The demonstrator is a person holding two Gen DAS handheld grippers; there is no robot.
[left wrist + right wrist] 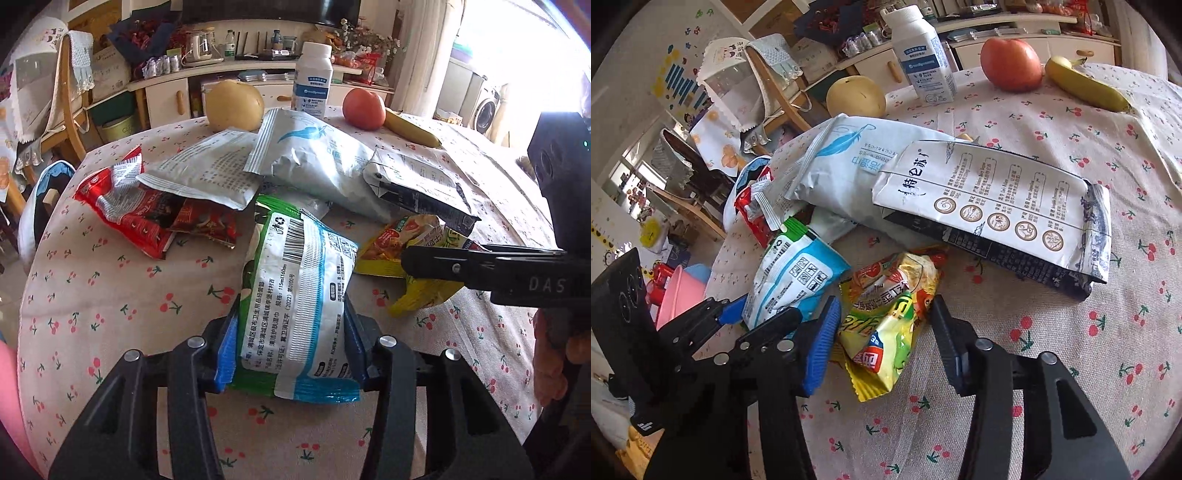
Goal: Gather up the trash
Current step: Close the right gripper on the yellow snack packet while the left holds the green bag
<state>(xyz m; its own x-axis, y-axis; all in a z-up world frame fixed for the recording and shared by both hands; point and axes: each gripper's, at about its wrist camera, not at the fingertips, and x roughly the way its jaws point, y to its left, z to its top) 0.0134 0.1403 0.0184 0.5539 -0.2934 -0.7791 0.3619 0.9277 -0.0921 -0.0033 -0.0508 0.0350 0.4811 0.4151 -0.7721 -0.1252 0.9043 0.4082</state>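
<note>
Left gripper (290,343) clamps the green-blue wrapper (295,302), near on the table (110,295). Right gripper (882,332) straddles the yellow wrapper (890,310), jaws wide. Crinkly film could slip out or snag the milk carton (997,206).

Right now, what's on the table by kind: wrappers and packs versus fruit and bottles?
Empty wrappers and packs: 6 (red wrapper, grey sachet, feather wipes pack, milk carton, green-blue pack, yellow snack bag)
Fruit: 3 (pear, tomato, banana)
Bottles: 1 (white bottle)
Total: 10
</note>
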